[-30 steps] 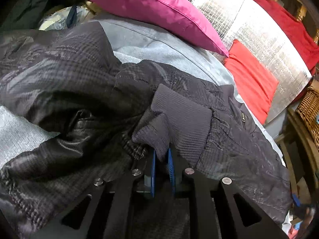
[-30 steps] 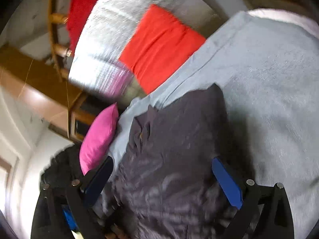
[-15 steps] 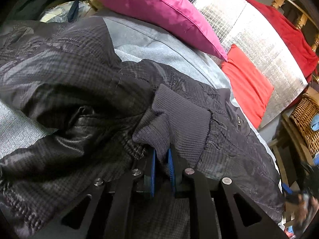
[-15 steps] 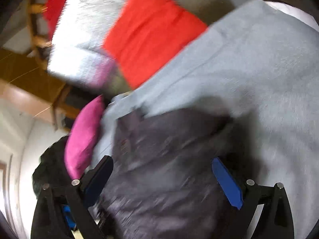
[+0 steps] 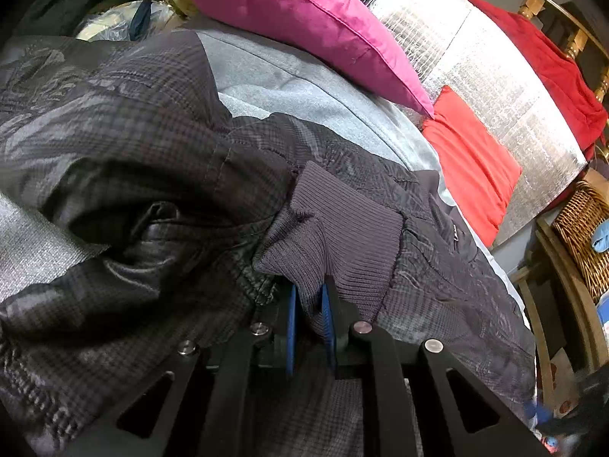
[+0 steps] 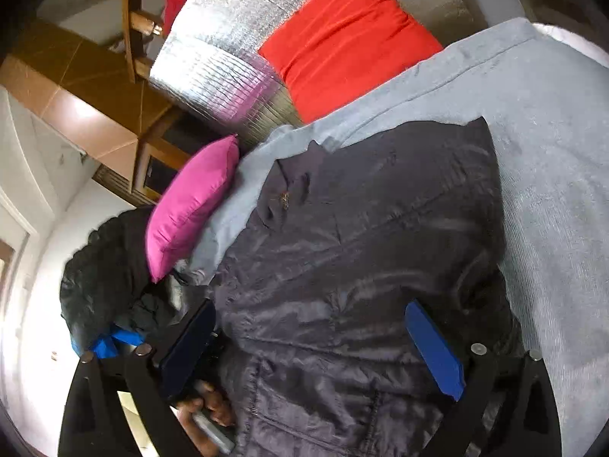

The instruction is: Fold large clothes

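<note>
Grey bed (image 6: pixel 552 175) is carrying the jacket (image 6: pixel 361 251), spread under both my grippers. My left gripper (image 5: pixel 308 312) is easing its fingers apart, the ribbed cuff (image 5: pixel 335 236) still pinched between them. My right gripper (image 6: pixel 316 331) is hovering wide open over the jacket, gripping nothing. Beyond are lying pink (image 5: pixel 304 19) and red (image 5: pixel 472 160) cushions.

I see a grey fabric sofa seat (image 6: pixel 552 160), a silver quilted foil backrest cover (image 5: pixel 495 76), a brown tiled floor (image 6: pixel 76 87) and a woven wicker basket (image 5: pixel 582 228).
</note>
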